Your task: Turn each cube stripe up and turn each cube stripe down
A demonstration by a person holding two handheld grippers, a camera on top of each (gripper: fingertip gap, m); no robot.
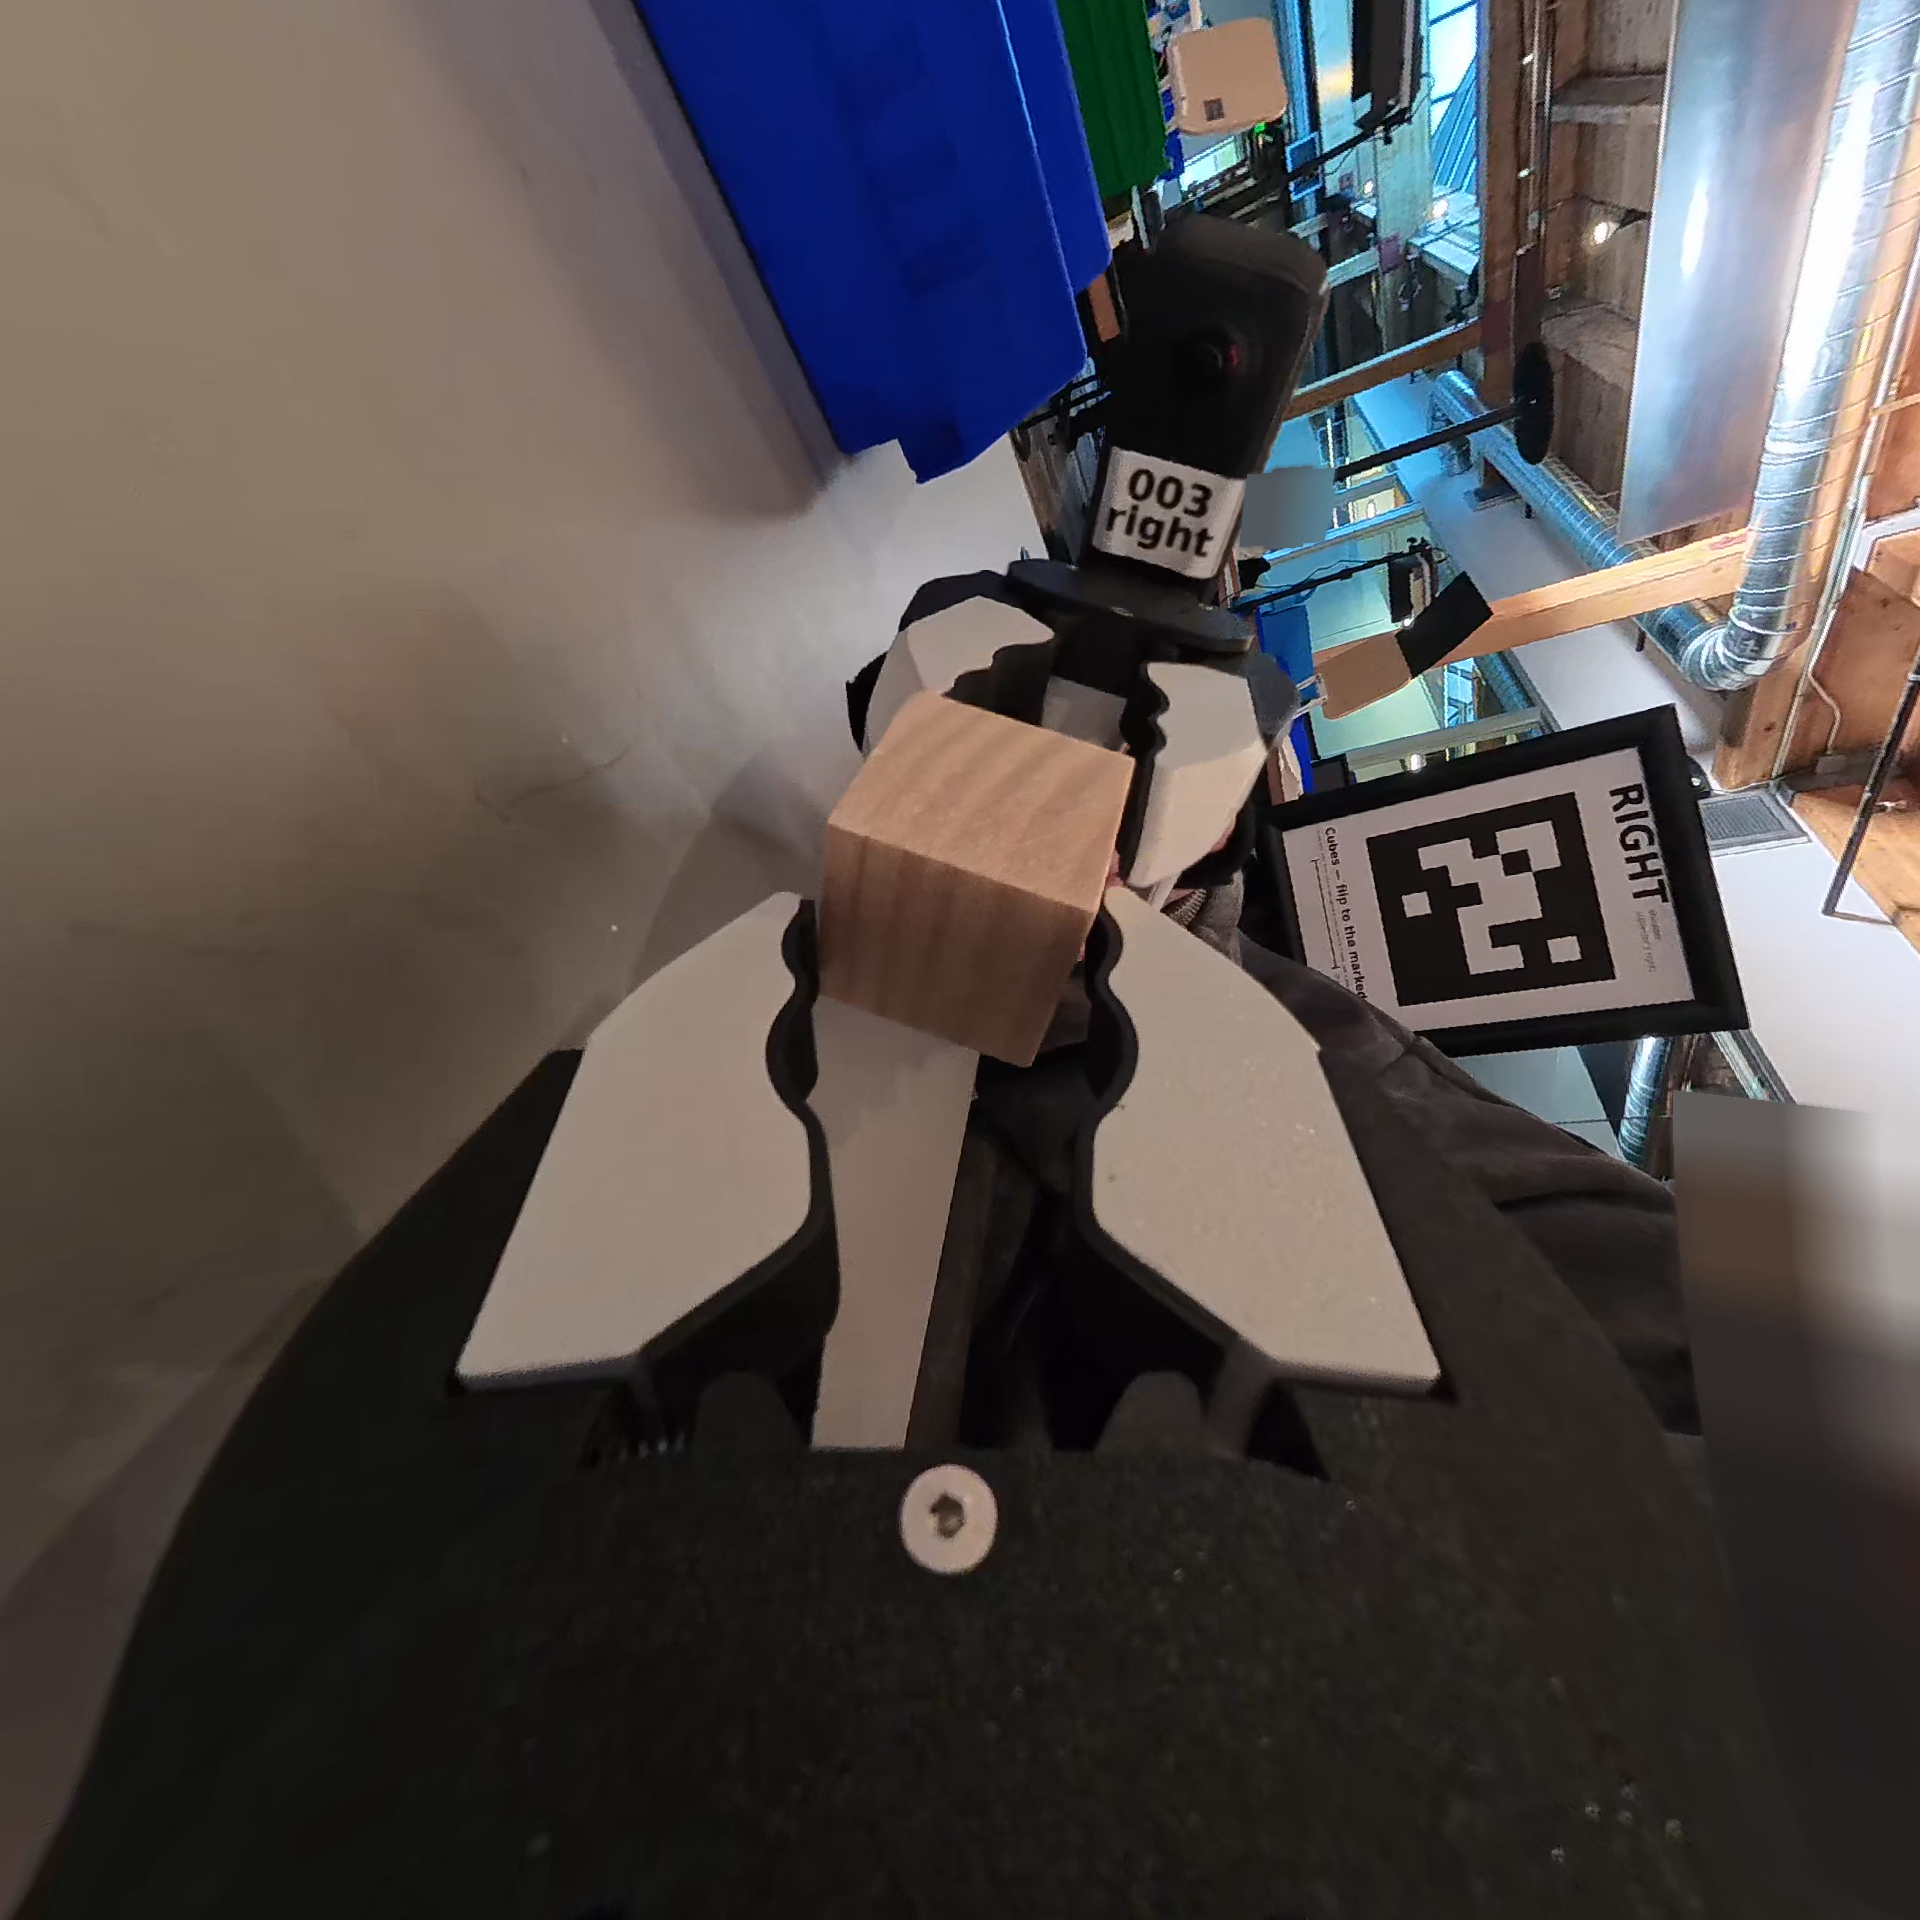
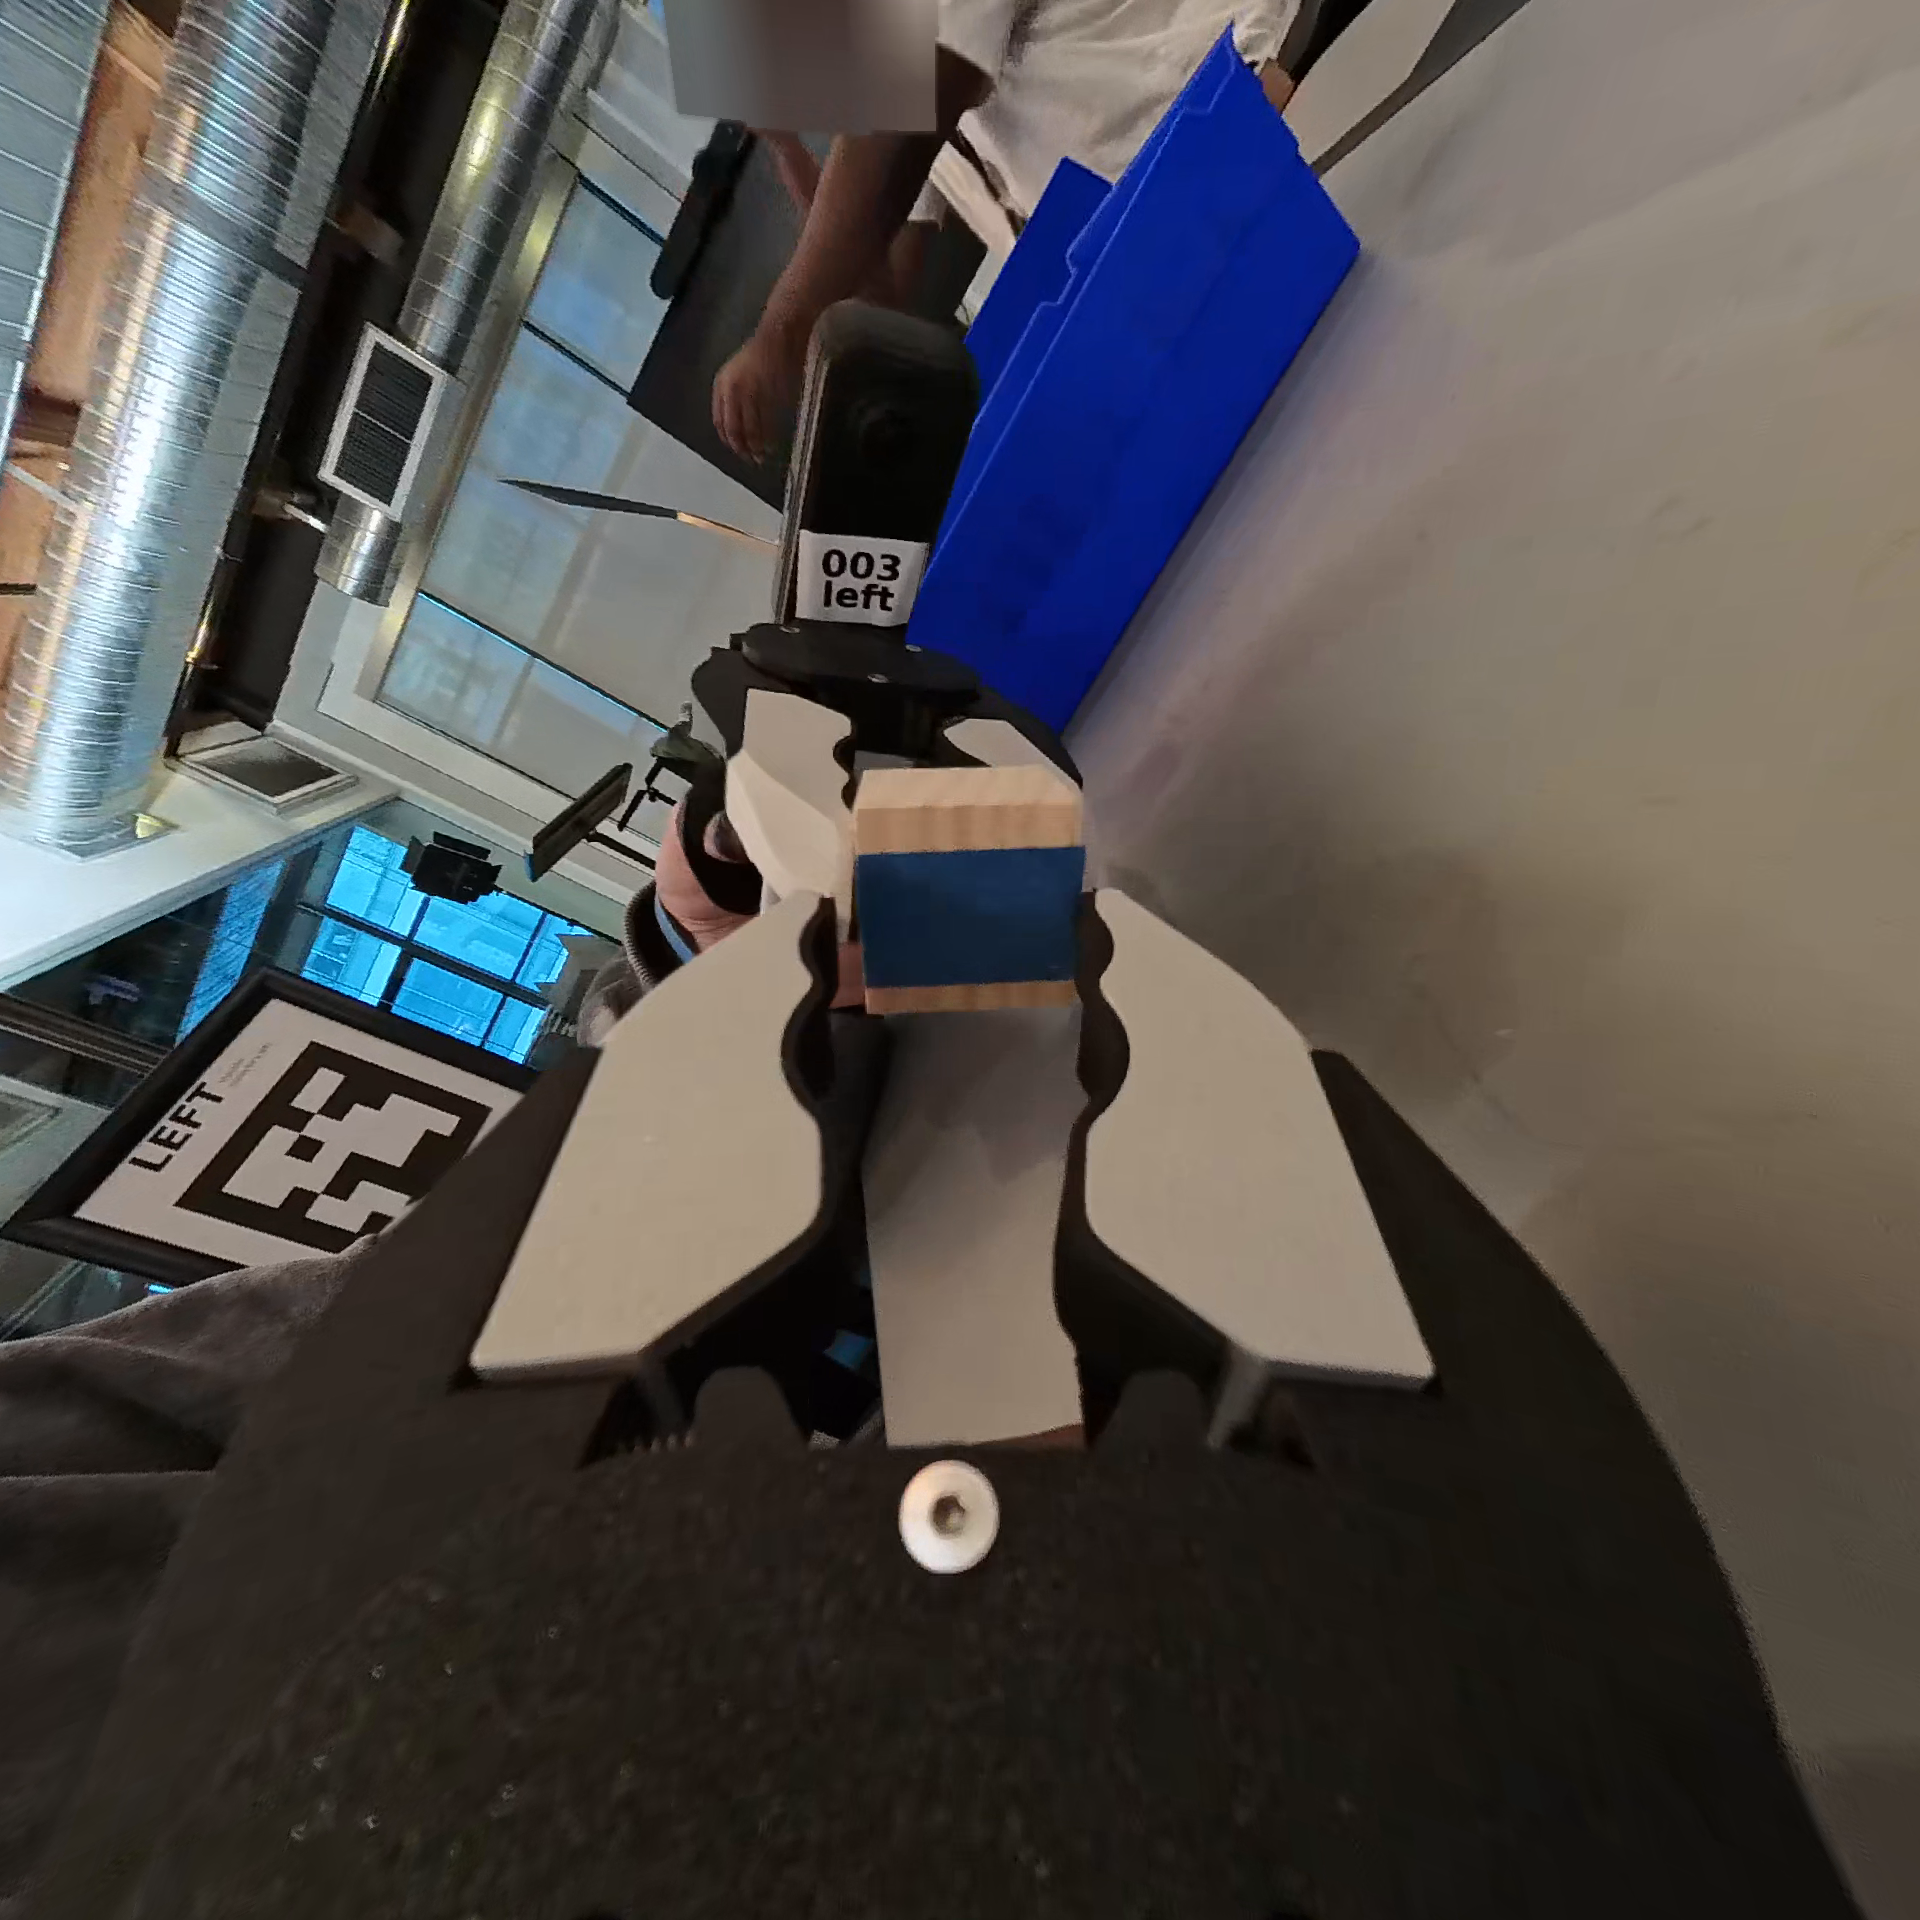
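One wooden cube (image 2: pixel 966 902), blue stripe facing the right gripper (image 2: pixel 961 961), clamped jointly by it and left gripper (image 1: pixel 951 951), off the tabletop (image 1: pixel 312 623).

The cube (image 1: pixel 966 883) hides its blue stripe in the left wrist view.

This looks like a lab or workshop set up in an industrial loft. Beyond the left gripper (image 1: pixel 951 935), silver ventilation ducts (image 1: pixel 1766 582) run along timber beams (image 1: pixel 1579 603), and a framed marker board (image 1: pixel 1652 883) stands to its right. Past the right gripper (image 2: pixel 961 935) lie blue plastic bins (image 2: pixel 1122 436) on a pale worktop (image 2: pixel 1558 727), with large windows (image 2: pixel 468 935) to its left.
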